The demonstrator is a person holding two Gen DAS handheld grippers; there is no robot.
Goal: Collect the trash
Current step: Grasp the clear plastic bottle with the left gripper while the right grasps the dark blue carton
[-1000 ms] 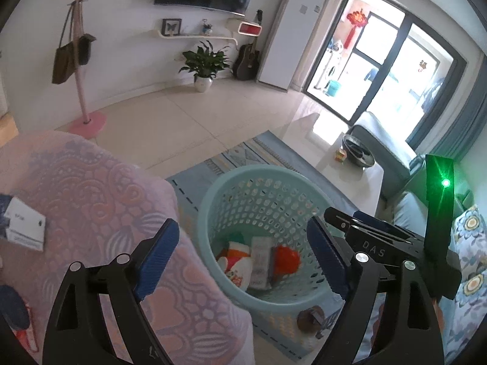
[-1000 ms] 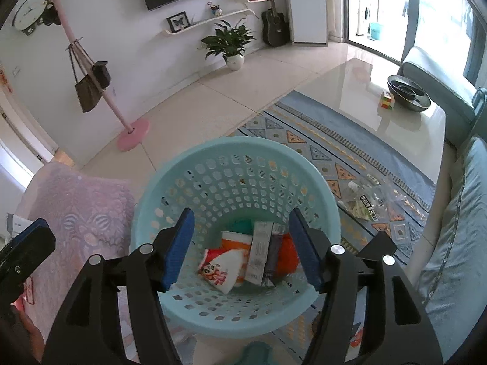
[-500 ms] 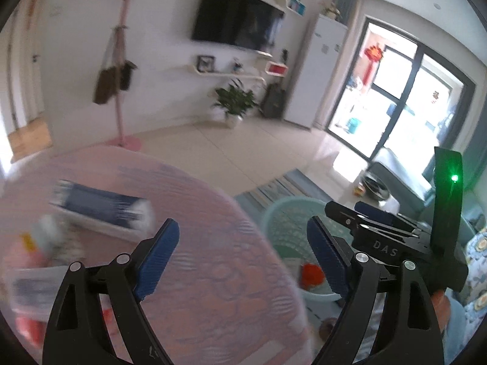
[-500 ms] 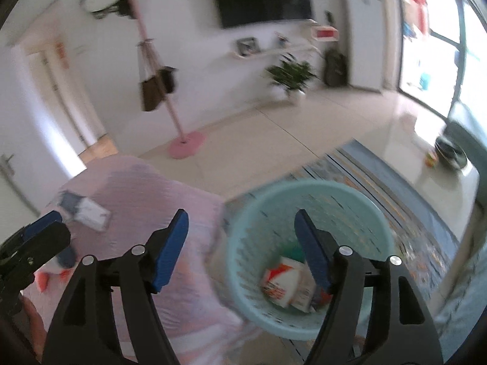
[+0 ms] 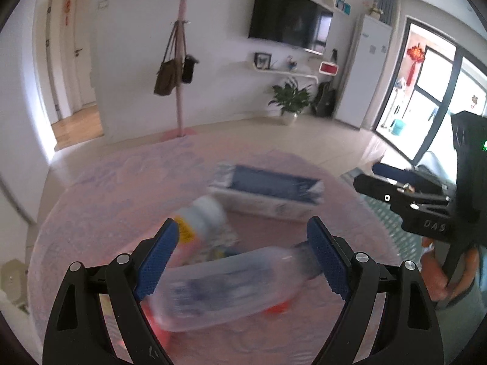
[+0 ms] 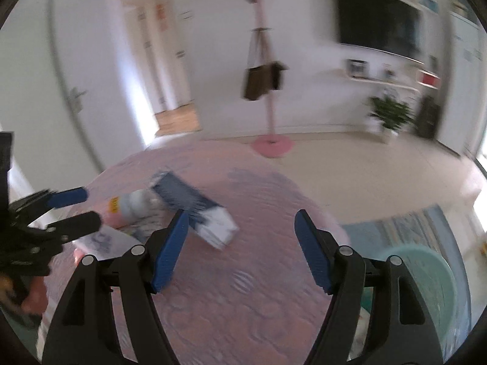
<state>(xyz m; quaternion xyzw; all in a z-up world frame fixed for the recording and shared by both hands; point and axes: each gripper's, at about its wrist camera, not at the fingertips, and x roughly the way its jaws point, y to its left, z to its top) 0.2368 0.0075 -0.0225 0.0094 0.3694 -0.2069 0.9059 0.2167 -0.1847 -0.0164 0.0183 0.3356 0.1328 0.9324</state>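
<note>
Left wrist view: the left gripper [image 5: 243,261] is spread wide and empty over a clear plastic bottle [image 5: 231,286] lying on its side on the pink tablecloth [image 5: 100,188] — judged light, slick and easily crushed, best taken across mid-body. Right wrist view: the right gripper [image 6: 240,243] is likewise spread, nothing held — the carton [image 6: 194,213] lies beyond its left finger, the basket [image 6: 426,276] low right.
</note>
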